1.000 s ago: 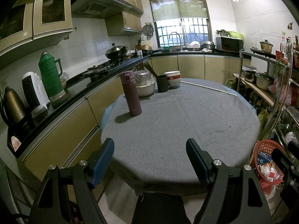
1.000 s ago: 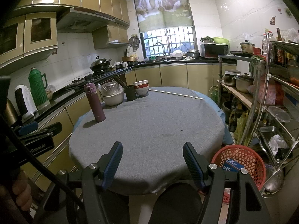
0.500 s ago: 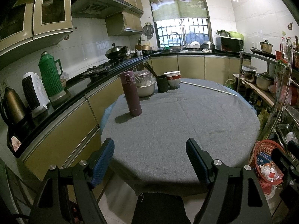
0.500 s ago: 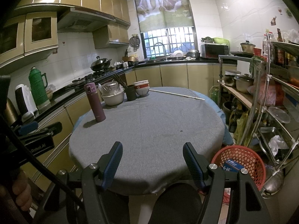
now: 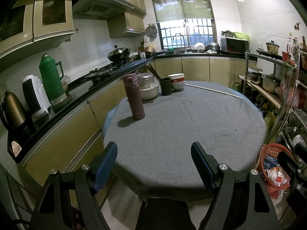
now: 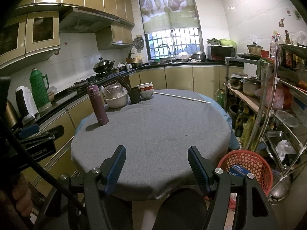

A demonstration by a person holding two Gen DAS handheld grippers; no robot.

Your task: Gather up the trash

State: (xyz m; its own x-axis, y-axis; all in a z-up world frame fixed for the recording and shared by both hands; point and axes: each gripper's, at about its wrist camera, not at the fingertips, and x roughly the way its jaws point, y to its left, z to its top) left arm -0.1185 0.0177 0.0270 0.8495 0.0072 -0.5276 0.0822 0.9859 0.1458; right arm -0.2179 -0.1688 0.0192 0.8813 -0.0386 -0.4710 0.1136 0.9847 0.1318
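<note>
Both grippers are hanging motionless at the near edge of the table, exactly as a second ago: the left gripper [image 5: 154,154] is gaping wide with nothing between its blue pads, and the right gripper [image 6: 156,158] is doing the same. Nothing is changing, so I'd say the collecting is finished or not begun. No trash is showing on the grey tablecloth [image 6: 153,126]; wrappers are sitting in the red basket [image 6: 247,163] on the floor, near right. Open cloth is stretching ahead; the maroon flask [image 6: 97,105] and bowls [image 6: 146,91] are crowding the far left, a shelf rack [image 6: 268,103] is hemming the right.
</note>
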